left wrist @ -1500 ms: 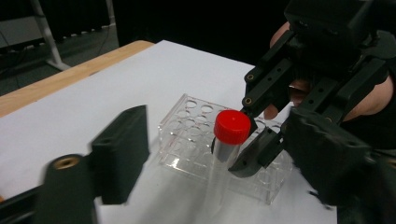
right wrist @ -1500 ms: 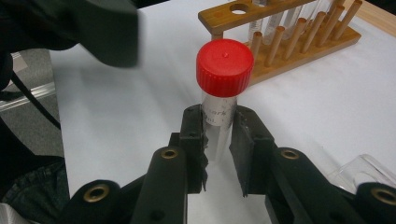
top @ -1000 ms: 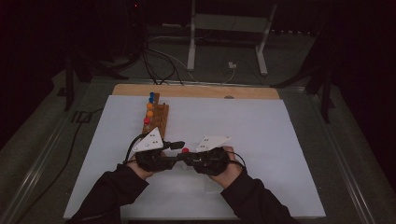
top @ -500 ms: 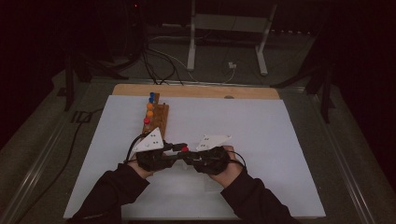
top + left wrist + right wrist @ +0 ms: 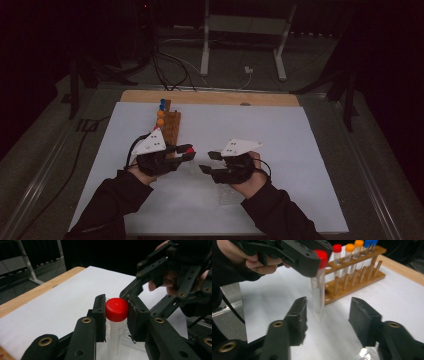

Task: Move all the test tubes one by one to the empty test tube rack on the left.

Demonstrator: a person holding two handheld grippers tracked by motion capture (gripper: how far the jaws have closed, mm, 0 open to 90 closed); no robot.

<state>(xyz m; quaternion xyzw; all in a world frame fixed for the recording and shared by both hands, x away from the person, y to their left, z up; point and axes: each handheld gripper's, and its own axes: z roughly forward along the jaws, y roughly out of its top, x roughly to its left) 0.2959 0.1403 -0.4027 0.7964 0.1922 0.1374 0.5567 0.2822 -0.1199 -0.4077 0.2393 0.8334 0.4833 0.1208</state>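
From the high view the two hands sit close together over the white worktop [image 5: 300,150], the left gripper [image 5: 186,151] pointing at the right gripper [image 5: 208,162], with only a red speck between them and a wooden rack [image 5: 171,127] just behind the left one. The left gripper view makes that speck plain: a clear tube [image 5: 114,333] hanging upright, its red cap [image 5: 116,309] pinched between the left gripper's [image 5: 116,315] two jaws, which are closed tight on the cap from both sides. The right gripper view adds what the others hide, namely the tube's [image 5: 318,296] tapered lower end hanging free just above the worktop (nothing touches it there), and the rack [image 5: 354,272] beyond it holding more tubes with red, orange and blue caps. In that same view the right gripper's [image 5: 327,315] jaws stand apart on either side of the tube's tip without pressing it; they have just been opening, and the tube hangs in the gap between them, borne by the left gripper alone
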